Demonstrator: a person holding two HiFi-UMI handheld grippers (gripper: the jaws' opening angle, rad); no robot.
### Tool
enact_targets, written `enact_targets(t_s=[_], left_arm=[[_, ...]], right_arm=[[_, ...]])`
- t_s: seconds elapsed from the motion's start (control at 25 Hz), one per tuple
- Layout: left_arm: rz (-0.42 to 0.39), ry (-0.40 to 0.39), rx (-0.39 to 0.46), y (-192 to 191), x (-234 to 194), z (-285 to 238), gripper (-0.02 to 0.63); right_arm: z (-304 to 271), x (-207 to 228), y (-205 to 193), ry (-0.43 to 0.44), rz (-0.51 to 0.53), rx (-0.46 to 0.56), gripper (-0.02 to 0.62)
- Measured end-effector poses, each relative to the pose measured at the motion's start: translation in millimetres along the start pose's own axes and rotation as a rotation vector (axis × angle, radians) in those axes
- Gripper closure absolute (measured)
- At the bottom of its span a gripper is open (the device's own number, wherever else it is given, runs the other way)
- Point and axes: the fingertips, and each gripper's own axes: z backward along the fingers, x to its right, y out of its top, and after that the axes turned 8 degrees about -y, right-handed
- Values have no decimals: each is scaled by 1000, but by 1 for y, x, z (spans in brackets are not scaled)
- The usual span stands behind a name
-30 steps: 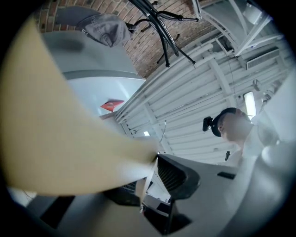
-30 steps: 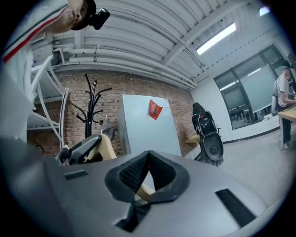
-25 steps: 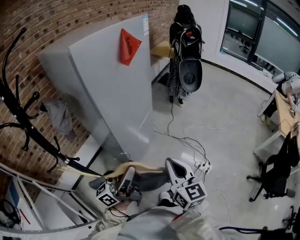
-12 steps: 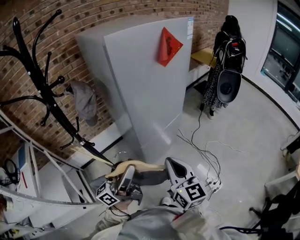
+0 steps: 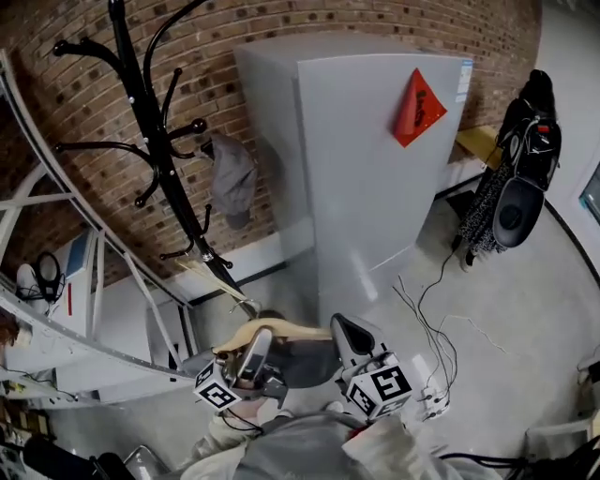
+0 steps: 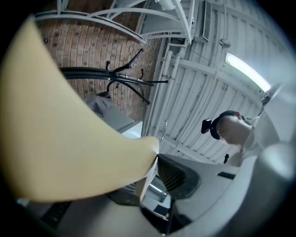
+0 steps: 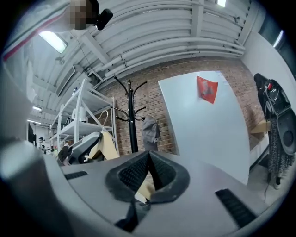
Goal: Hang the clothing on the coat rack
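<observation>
Even indoor light, heavy fisheye warp, blurred near foreground

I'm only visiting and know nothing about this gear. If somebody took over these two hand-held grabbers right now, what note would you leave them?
Left gripper: shut on a wooden hanger.
Right gripper: shut on the same hanger.
Coat rack: ahead and to the left, by the brick wall. A grey garment hangs beside its pole.
Done: the hanger is picked up and held low, well apart from the rack.
Left: carry it over and hook it onto a free hook of the rack. I cannot tell whether any clothing is on the hanger, so check that first.
</observation>
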Motion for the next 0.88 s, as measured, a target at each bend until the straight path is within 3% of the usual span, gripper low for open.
enact_targets(t_s=[0.48,0.88], left_arm=[[-159,144,97,47,-6,46,502],[-214,213,147,80,-15,63,502]], right_arm=[[-53,-56,-18,231,4,-51,571],[-82,-80,-23,322,-2,-86,571]])
